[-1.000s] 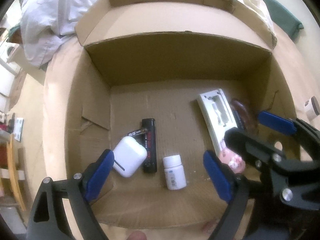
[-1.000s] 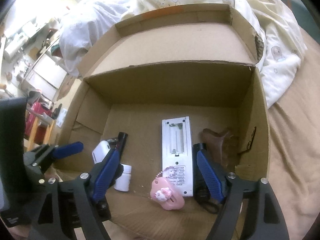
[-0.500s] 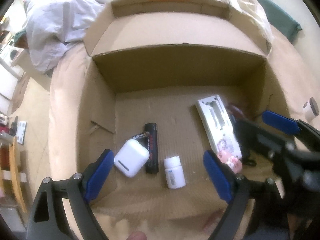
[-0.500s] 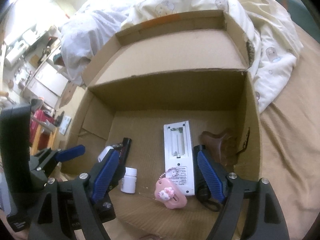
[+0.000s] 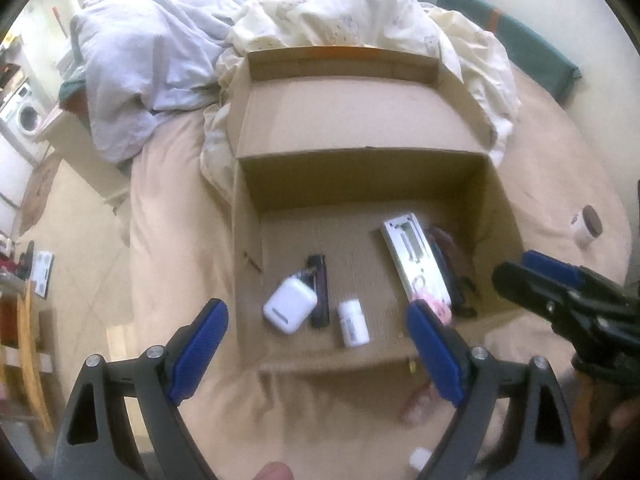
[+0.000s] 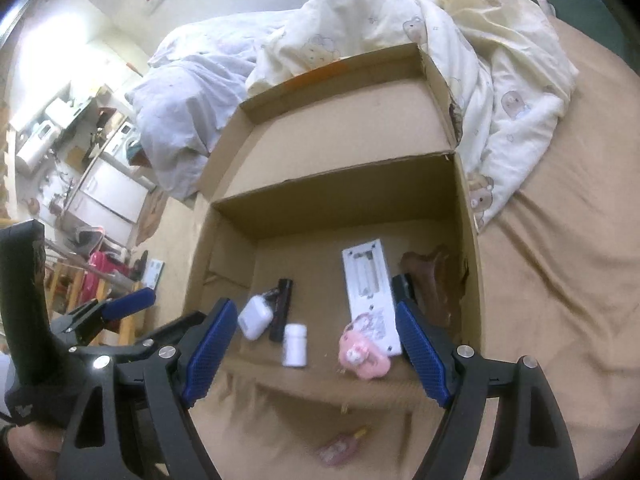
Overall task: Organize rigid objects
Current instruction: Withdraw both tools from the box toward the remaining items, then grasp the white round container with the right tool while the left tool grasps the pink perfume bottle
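An open cardboard box [image 5: 360,152] [image 6: 332,184] lies on the bed. On its floor are a white earbud case [image 5: 290,309] [image 6: 254,317], a black stick-shaped item [image 5: 320,292] [image 6: 282,308], a white pill bottle [image 5: 353,323] [image 6: 295,345], a white remote [image 5: 412,256] [image 6: 368,280] lying back side up, a pink charm [image 6: 362,356] and a brown wooden piece [image 6: 434,276]. My left gripper [image 5: 314,312] [image 6: 160,312] hangs open above the box's near left part, holding nothing. My right gripper [image 6: 315,308] [image 5: 520,268] hangs open above the near right part, also holding nothing.
Rumpled white and cream bedding [image 5: 320,20] lies behind the box. A small jar with a brown lid [image 5: 586,228] stands on the tan sheet at the right. A small pink item [image 6: 340,446] lies on the sheet in front of the box. The floor and furniture are off to the left.
Both grippers have risen and pulled back from the box, which now looks smaller and farther below. Both stay open. The objects in the box have not moved.
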A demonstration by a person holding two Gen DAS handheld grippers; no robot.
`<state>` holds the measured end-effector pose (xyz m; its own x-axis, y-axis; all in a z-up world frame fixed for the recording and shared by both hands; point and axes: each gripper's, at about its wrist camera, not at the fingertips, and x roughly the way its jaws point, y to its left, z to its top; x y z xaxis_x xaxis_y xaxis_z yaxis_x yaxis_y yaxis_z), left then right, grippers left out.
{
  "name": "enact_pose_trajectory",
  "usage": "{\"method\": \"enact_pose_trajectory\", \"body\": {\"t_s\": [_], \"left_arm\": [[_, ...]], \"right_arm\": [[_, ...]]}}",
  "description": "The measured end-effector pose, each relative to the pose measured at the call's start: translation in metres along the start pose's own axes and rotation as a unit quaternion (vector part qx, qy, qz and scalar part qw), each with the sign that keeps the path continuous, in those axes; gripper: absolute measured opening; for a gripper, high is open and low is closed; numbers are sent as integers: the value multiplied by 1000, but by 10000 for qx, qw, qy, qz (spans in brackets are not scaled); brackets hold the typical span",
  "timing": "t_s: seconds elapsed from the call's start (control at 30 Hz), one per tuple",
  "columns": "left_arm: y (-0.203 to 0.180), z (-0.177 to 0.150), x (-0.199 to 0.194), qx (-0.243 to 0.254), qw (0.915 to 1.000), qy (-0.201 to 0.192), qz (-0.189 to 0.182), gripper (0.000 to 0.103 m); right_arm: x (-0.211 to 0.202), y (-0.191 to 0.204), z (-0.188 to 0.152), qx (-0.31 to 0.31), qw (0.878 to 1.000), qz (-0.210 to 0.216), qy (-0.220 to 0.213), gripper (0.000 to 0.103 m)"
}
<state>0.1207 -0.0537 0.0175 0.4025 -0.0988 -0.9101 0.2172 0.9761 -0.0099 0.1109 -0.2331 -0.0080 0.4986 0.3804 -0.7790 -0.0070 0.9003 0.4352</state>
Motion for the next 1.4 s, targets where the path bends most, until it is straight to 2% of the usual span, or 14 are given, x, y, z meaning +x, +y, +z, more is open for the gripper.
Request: {"method": "enact_pose_trajectory", "body": {"t_s": [0.23,0.4,0.5,0.57,0.63,0.87,1.0,1.1,1.2,1.27,1.4], "left_arm": [[11,-39,-10,-131,9997,123,-161,90],[15,-63,9,-143,9999,40,22,89],[17,-65,18,-245,9996,166,-44,89],[19,-62,15,-266,9995,93,-152,89],[19,-61,15,-252,9996,66,-60,89],[19,-63,10,-335,9990,148,-268,90],[16,-62,6,-322,9987,147,-380,90],[14,-60,6,-305,9985,165,-427,89],[8,-61,6,-228,9983,210,-494,89],[6,-62,5,-172,9984,200,-499,89],[6,-62,3,-136,9984,198,-513,89]], "right_arm": [[-20,13,-29,-178,9997,-35,164,86],[-22,13,-57,-245,9989,-142,385,86],[-13,8,-73,-188,9974,-250,653,86],[-8,4,-83,-81,9964,-246,801,86],[-1,2,-93,-37,9946,-344,977,86],[33,-16,-129,609,9745,-492,2104,86],[39,-24,-145,903,9655,-740,2329,86],[44,-19,-151,655,9606,-1001,2507,86],[53,-17,-153,526,9526,-1120,2779,71],[54,-16,-154,396,9496,-1248,2847,69],[51,-17,-154,220,9444,-1406,2964,49]]}}
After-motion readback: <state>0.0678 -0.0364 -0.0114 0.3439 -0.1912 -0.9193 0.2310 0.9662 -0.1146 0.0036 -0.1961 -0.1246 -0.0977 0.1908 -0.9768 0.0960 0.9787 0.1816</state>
